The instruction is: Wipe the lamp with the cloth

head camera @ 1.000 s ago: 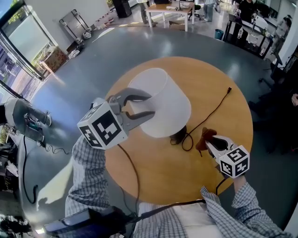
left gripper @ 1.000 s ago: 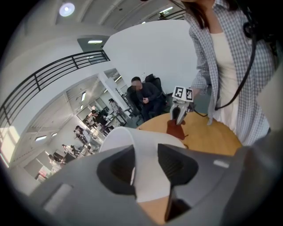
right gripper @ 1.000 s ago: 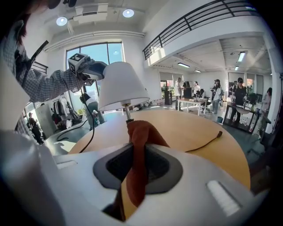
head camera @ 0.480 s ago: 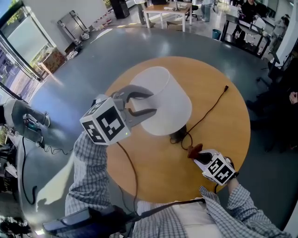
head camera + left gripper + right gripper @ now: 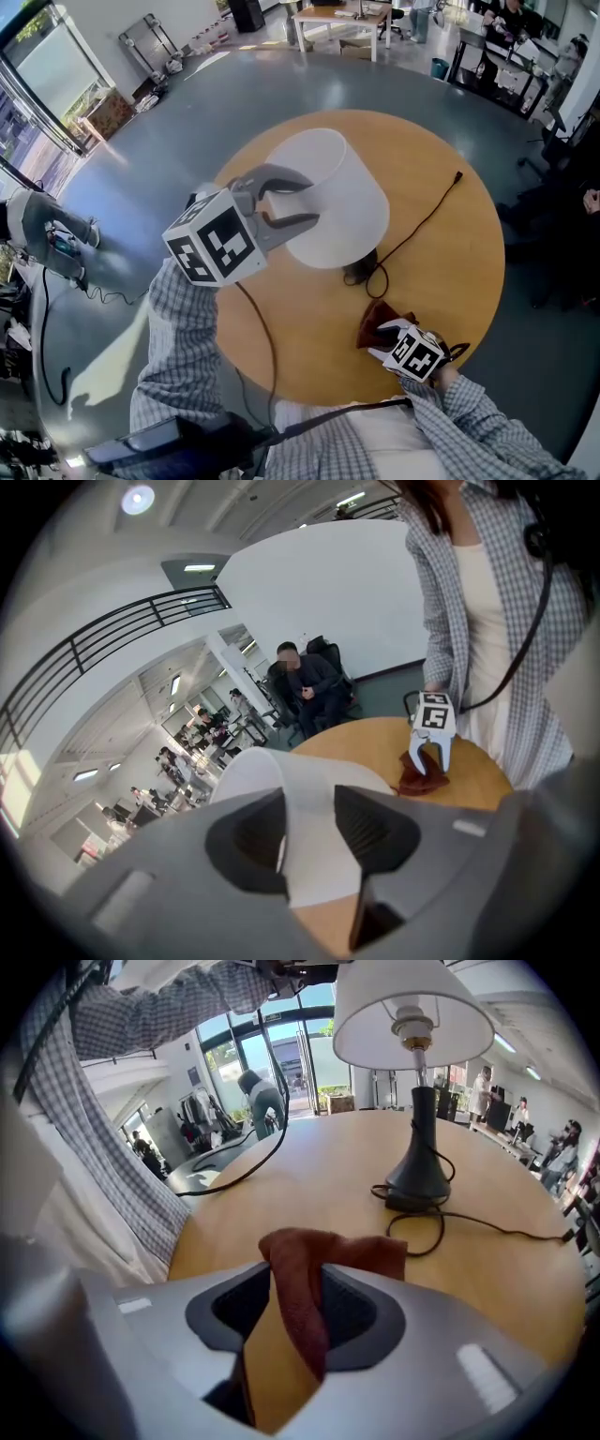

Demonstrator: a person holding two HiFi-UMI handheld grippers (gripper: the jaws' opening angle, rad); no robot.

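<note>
Head view: open office hall with a grey floor (image 5: 187, 112), glazing (image 5: 37, 66) at left and desks (image 5: 337, 19) at the far end. A round wooden table (image 5: 450, 272) carried everything. The lamp (image 5: 342, 202) stood with its base about mid-table. Its black cord (image 5: 422, 225) ran out toward the table's right edge. The left gripper (image 5: 307, 203) was on the white shade, one finger over the top rim and the other on the outer side. The right gripper (image 5: 378, 345) pointed down near the near edge, right side. The reddish-brown cloth (image 5: 380, 319) lay bunched on the table at its tips.

Left gripper view: white wall (image 5: 356, 602), a railed mezzanine (image 5: 112, 630), and a seated person (image 5: 309, 691) beyond the table's far edge. The jaws were partway closed and clamped on the lamp's shade, with the rim against one pad and the shade filling the gap. Across the table, the right gripper stood over the cloth, in front of a checked shirt (image 5: 450, 621).

Right gripper view: bare wood tabletop ran out to glass doors (image 5: 291, 1054). The lamp stood upright mid-table, cord looped by the base. The jaws had just been opening and were fairly wide. The cloth hung slack between them with a gap on one side, and the pads weren't pinching it.
</note>
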